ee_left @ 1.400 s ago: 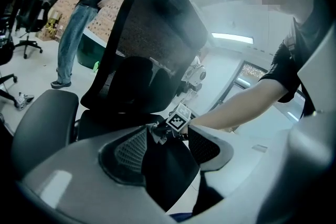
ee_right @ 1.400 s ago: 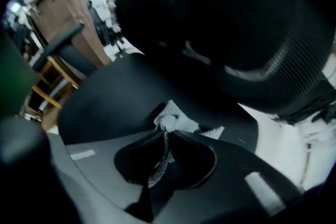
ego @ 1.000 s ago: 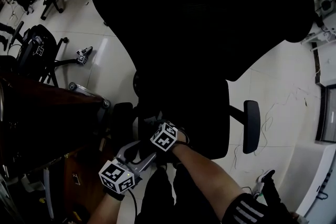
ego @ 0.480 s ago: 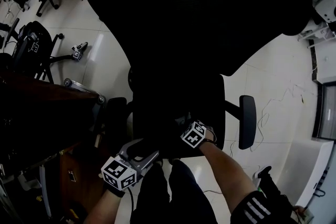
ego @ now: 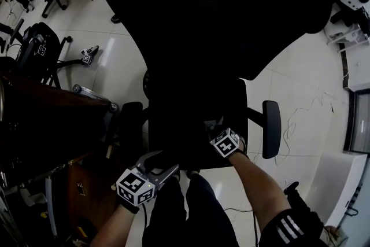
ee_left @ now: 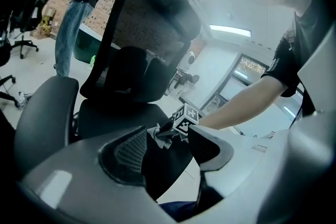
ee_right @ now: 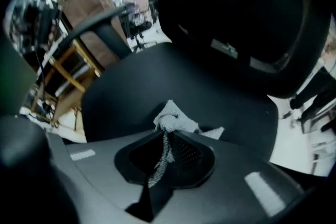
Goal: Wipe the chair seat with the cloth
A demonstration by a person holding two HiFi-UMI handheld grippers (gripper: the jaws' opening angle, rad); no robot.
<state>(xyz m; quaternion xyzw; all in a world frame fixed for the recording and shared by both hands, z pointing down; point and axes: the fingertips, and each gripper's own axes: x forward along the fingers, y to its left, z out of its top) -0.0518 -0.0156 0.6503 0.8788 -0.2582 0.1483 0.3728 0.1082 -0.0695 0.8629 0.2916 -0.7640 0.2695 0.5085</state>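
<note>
Pinching a crumpled grey-white cloth (ee_right: 174, 121), our right gripper (ee_right: 167, 132) meets the black chair seat (ee_right: 152, 78); our left gripper (ego: 160, 162) gapes at its front.

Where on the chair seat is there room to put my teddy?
The seat is bare behind the cloth, up to the backrest, and sideways toward the armrest. The front edge is crowded: the right gripper pinches the cloth there and the open left gripper sits at that edge too.
</note>
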